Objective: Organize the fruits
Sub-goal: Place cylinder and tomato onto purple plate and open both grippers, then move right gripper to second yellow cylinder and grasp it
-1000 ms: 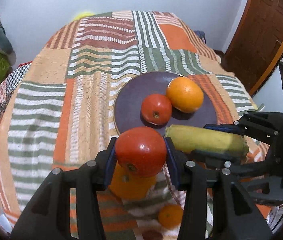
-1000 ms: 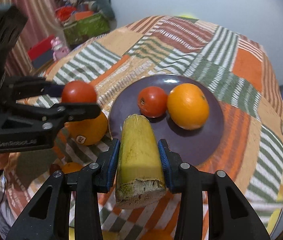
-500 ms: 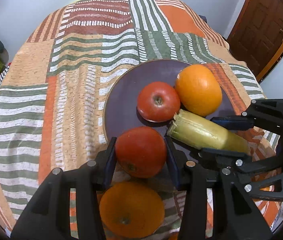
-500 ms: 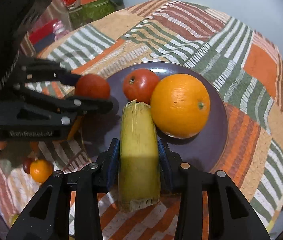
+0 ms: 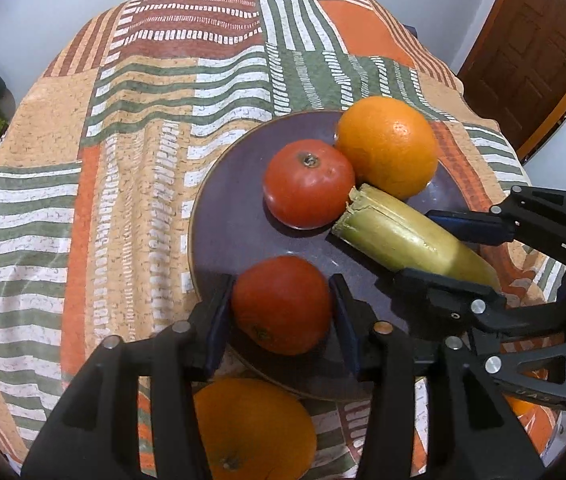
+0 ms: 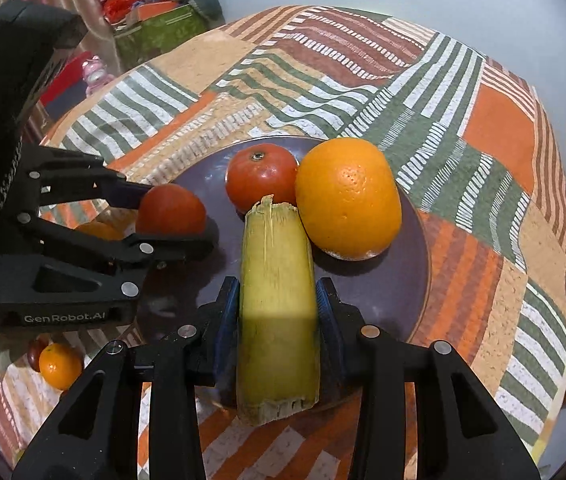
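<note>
A dark purple plate (image 5: 223, 216) (image 6: 403, 280) on the patterned tablecloth holds a red tomato (image 5: 309, 184) (image 6: 261, 178) and a large orange (image 5: 389, 146) (image 6: 347, 200). My left gripper (image 5: 281, 308) (image 6: 171, 216) is shut on a second red tomato (image 5: 281, 304) (image 6: 171, 210), low over the plate's near-left part. My right gripper (image 6: 278, 306) (image 5: 439, 244) is shut on a yellow-green sugarcane piece (image 6: 277, 300) (image 5: 399, 236), its tip between the plate's tomato and orange.
Another orange (image 5: 251, 428) lies on the cloth just off the plate's near edge, under my left gripper. A small orange (image 6: 60, 364) and a dark fruit (image 6: 35, 354) lie near the table edge. A wooden door (image 5: 523, 52) stands at right; clutter (image 6: 155, 20) sits beyond the table.
Both grippers have moved forward and down over the plate. The held tomato now sits over the plate's near-left part and the sugarcane tip has reached the plate's tomato and orange.
</note>
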Tool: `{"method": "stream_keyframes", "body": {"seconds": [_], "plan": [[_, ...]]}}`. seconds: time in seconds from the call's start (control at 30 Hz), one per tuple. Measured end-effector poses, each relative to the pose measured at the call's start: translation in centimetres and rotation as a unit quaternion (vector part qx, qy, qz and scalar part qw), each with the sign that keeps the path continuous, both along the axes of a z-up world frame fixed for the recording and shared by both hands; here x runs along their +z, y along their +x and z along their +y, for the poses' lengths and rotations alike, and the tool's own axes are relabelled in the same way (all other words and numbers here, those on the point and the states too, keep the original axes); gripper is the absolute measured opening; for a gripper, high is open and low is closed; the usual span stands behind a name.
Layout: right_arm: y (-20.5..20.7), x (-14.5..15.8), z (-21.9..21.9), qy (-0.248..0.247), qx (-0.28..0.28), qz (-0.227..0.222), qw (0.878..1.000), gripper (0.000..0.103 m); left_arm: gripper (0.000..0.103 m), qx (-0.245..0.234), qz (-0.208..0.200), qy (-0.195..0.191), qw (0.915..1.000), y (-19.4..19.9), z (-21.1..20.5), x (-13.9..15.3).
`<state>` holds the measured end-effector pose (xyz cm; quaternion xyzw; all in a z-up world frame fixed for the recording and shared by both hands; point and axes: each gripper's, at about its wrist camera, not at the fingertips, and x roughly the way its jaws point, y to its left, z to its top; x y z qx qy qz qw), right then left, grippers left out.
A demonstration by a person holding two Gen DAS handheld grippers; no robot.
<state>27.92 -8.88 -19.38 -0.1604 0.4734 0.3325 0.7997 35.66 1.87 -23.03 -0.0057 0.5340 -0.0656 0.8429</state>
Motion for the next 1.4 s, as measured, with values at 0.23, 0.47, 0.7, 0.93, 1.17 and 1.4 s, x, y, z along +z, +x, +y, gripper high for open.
{"method": "stream_keyframes", "body": {"seconds": [0.23, 0.47, 0.7, 0.93, 1.17, 1.4], "plan": [[-1.1, 1.1, -0.4, -0.003, -0.016, -0.014, 1.0, 0.039, 0.071, 0.005, -0.046, 0.018, 0.9988, -1.4, 0.1, 2.8], [-3.8, 4.6, -2.3, 0.018, -0.044, -0.04, 0.998, 0.045, 0.072, 0.009, -0.076, 0.012, 0.997, -4.8, 0.3, 6.0], [-8.6, 8.0, -3.7, 0.022, -0.066, -0.091, 0.993, 0.052, 0.077, 0.001, -0.105, 0.023, 0.9942, -10.5, 0.2, 8.3], [-13.1, 8.3, -4.8, 0.037, -0.085, -0.084, 0.992, 0.055, 0.079, -0.008, -0.087, 0.006, 0.9962, -16.0, 0.3, 7.0], [-17.2, 4.8, -5.9, 0.003, -0.103, -0.063, 0.993, 0.055, 0.079, -0.013, -0.04, 0.009, 0.9991, -19.5, -0.4, 2.3], [-19.1, 1.0, -6.5, -0.018, -0.113, -0.021, 0.993, 0.055, 0.079, -0.011, -0.025, 0.014, 0.9995, -21.4, -1.4, -0.5]]}}
